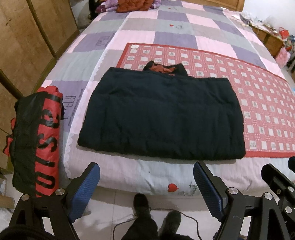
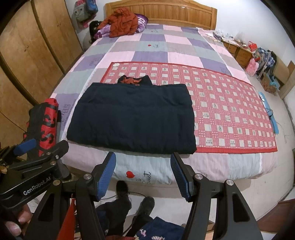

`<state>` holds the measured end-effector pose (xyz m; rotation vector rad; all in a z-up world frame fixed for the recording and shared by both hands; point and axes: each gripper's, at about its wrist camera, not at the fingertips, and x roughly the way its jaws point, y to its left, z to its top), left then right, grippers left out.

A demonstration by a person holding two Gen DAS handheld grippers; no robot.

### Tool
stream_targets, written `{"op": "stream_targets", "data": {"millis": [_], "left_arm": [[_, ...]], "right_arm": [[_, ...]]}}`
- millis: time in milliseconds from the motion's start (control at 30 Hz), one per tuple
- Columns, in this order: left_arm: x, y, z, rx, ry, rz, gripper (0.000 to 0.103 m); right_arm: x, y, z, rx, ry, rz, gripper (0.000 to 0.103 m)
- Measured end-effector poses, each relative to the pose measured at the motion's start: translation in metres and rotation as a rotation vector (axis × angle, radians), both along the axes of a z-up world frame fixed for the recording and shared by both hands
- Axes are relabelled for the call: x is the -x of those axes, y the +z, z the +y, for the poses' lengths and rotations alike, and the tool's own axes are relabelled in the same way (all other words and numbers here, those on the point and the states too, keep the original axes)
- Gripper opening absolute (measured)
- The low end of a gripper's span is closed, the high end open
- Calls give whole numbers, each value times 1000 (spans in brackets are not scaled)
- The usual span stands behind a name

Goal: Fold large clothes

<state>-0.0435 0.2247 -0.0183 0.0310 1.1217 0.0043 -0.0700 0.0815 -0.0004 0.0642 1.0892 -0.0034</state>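
A dark padded jacket [image 1: 162, 114] lies squared on the bed [image 1: 140, 177], sides tucked for folding, as the left tool [image 1: 146, 186] and right tool [image 2: 142, 175] hover over the bed's near edge, jaws apart and empty.

A folded jacket [image 1: 162, 114] is lying on the near part of the bed [image 1: 147, 177], its collar end pointing toward the headboard [image 2: 160, 13]. Its right portion is resting on a mat [image 1: 258, 103] that is stretching away to the right across the quilt. Left of the jacket, at the bed's edge, a folded garment [image 1: 38, 140] is sitting. Far behind, near the headboard, another jacket [image 2: 121, 22] is lying heaped. A wardrobe [image 1: 24, 46] is standing left of the bed.
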Motion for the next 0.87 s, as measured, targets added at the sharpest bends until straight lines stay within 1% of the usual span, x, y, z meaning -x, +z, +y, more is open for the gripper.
{"op": "stream_targets", "data": {"millis": [233, 667, 867], "left_arm": [[-12, 0, -4, -5, -17, 7, 87], [-15, 1, -11, -4, -28, 14, 87], [-16, 0, -13, -5, -35, 4, 87]], "right_arm": [[-3, 1, -3, -7, -10, 7, 65], [-3, 1, -11, -9, -7, 9, 65], [-4, 2, -12, -10, -5, 9, 65]]}}
